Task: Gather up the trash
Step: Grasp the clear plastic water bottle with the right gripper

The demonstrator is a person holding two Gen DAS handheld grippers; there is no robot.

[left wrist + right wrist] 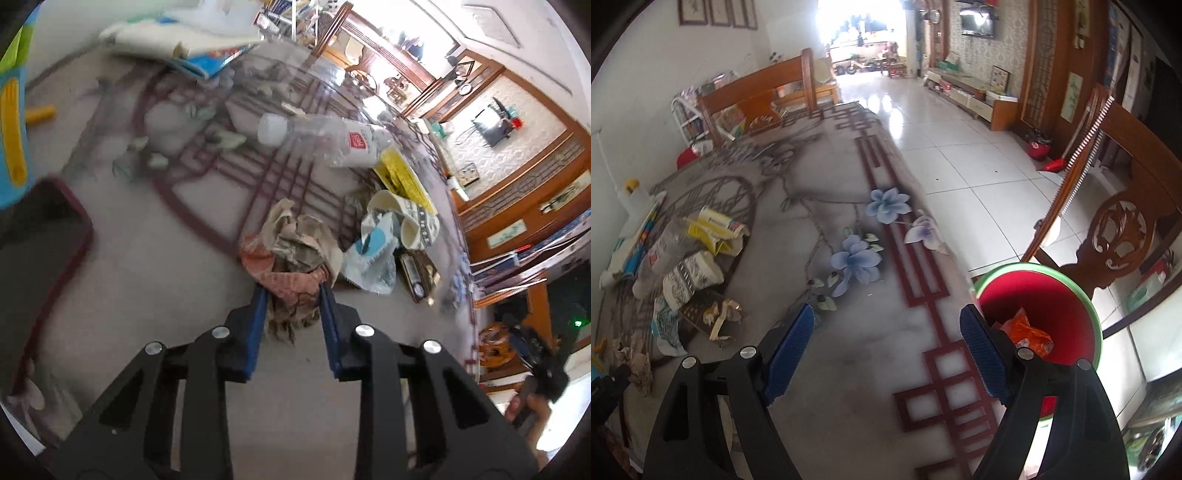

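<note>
Crumpled paper wad [291, 254] pinched in left gripper [291, 291], elongated along fingers.

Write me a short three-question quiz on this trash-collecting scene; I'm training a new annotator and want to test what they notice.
1. True or false: the left hand-held gripper is closed on a crumpled paper wad.
2. Multiple choice: where is the red bin with the green rim? A) on the table among the trash; B) past the table edge, beside the right hand-held gripper; C) under the TV.
3. Fill in: the clear plastic bottle lying on the table has a ___ cap.

Key: 1 true. 2 B. 3 white.
</note>
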